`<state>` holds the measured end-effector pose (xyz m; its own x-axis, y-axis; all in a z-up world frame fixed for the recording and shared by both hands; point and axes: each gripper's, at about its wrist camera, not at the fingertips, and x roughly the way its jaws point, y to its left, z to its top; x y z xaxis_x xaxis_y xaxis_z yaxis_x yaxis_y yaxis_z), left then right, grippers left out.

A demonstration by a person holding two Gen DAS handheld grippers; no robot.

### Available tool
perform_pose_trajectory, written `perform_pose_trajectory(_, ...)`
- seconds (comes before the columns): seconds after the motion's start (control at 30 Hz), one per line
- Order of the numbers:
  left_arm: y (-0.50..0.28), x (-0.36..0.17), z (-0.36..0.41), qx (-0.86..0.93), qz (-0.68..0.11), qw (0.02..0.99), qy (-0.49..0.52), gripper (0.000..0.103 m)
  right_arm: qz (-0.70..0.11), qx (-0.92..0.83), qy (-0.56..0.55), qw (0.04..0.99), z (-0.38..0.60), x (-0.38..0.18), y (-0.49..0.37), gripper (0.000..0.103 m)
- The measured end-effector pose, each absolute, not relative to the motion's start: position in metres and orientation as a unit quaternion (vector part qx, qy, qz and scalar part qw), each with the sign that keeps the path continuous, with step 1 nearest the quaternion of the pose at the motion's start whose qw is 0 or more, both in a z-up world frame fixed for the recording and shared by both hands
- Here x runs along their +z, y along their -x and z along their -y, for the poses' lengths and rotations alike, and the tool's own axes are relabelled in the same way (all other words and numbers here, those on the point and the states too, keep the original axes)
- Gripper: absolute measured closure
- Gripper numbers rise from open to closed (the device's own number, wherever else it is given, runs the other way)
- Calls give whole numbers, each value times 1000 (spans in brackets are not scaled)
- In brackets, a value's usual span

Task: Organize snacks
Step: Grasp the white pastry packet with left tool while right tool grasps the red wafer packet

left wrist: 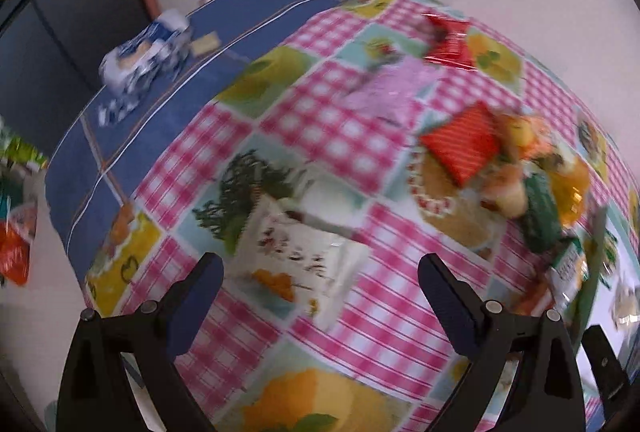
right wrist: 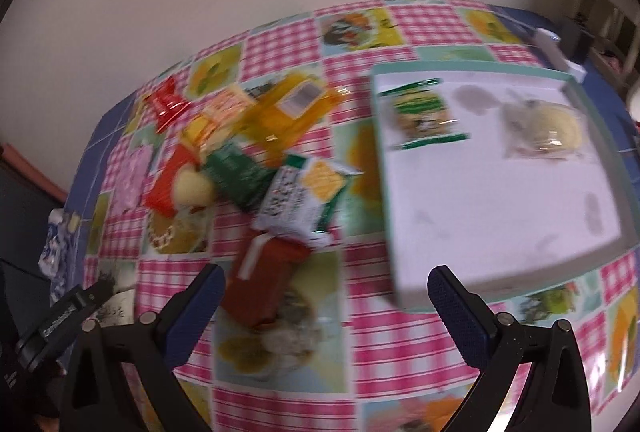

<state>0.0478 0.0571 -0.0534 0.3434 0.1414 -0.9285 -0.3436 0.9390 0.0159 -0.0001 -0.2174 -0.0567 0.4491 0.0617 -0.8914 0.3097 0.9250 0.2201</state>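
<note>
My left gripper (left wrist: 320,276) is open and empty above a white snack packet (left wrist: 296,256) on the checked tablecloth. My right gripper (right wrist: 326,286) is open and empty, just over a dark red packet (right wrist: 264,280). A pile of snacks lies beyond it: a green and white packet (right wrist: 304,196), a dark green one (right wrist: 236,168), an orange-yellow one (right wrist: 284,112) and red ones (right wrist: 168,100). A white tray (right wrist: 500,200) with a teal rim holds a green striped packet (right wrist: 424,112) and a pale round snack (right wrist: 544,128). The pile also shows in the left wrist view (left wrist: 500,160).
A blue and white bag (left wrist: 144,56) sits on the blue cloth at the far left corner. A pink packet (left wrist: 388,88) and a red wrapper (left wrist: 448,44) lie further back. The left gripper's body (right wrist: 60,316) shows at the lower left of the right wrist view. A wall stands behind the table.
</note>
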Motion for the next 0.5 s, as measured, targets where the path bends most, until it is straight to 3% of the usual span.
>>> perform_pose_trajectory(0.1, -55, -68, -77, 167, -573, 795, 111, 5, -532, -65, -171, 826, 202, -65, -9, 10)
perform_pose_trajectory(0.4, -62, -101, -121, 201, -599, 750, 195, 5, -567, -55, -163, 806, 175, -91, -31, 13)
perform_pose_trajectory(0.5, -62, -111, -130, 204, -606, 735, 225, 5, -582, -53, -167, 794, 171, -101, -37, 18)
